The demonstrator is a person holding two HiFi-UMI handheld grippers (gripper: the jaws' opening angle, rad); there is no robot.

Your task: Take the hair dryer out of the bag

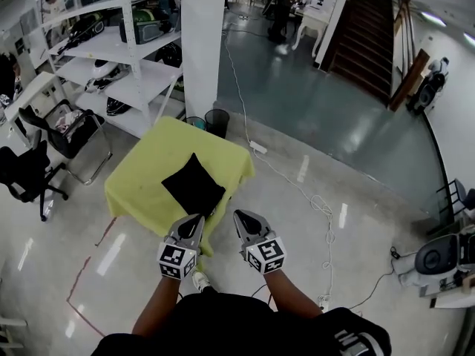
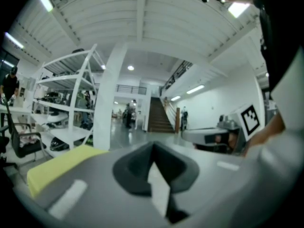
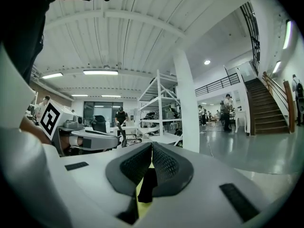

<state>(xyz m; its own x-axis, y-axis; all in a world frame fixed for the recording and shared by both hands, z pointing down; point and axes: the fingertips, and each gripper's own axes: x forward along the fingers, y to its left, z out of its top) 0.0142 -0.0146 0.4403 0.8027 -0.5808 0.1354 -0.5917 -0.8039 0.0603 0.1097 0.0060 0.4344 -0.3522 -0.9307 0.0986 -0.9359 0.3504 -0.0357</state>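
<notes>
A black bag point(image 1: 194, 185) lies flat on a small table under a yellow cloth point(image 1: 141, 188), seen in the head view; no hair dryer shows. My left gripper point(image 1: 194, 219) hangs just short of the table's near edge, its tips close to the bag's near corner, jaws shut and empty. My right gripper point(image 1: 241, 216) is beside it, right of the table's near corner, shut too with nothing held. In the left gripper view the shut gripper point(image 2: 153, 146) has the yellow cloth point(image 2: 59, 165) at its left. In the right gripper view the gripper point(image 3: 152, 148) is shut, and a dark strip of the bag point(image 3: 147, 184) shows through the slit behind the tips.
A white pillar point(image 1: 202, 43) and white shelving point(image 1: 111, 47) stand beyond the table, with two dark bins point(image 1: 210, 122) at the pillar's foot. Black chairs point(image 1: 44, 147) are at the left. A white cable point(image 1: 312, 199) and power strip run over the floor at the right. Stairs point(image 1: 367, 35) rise far right.
</notes>
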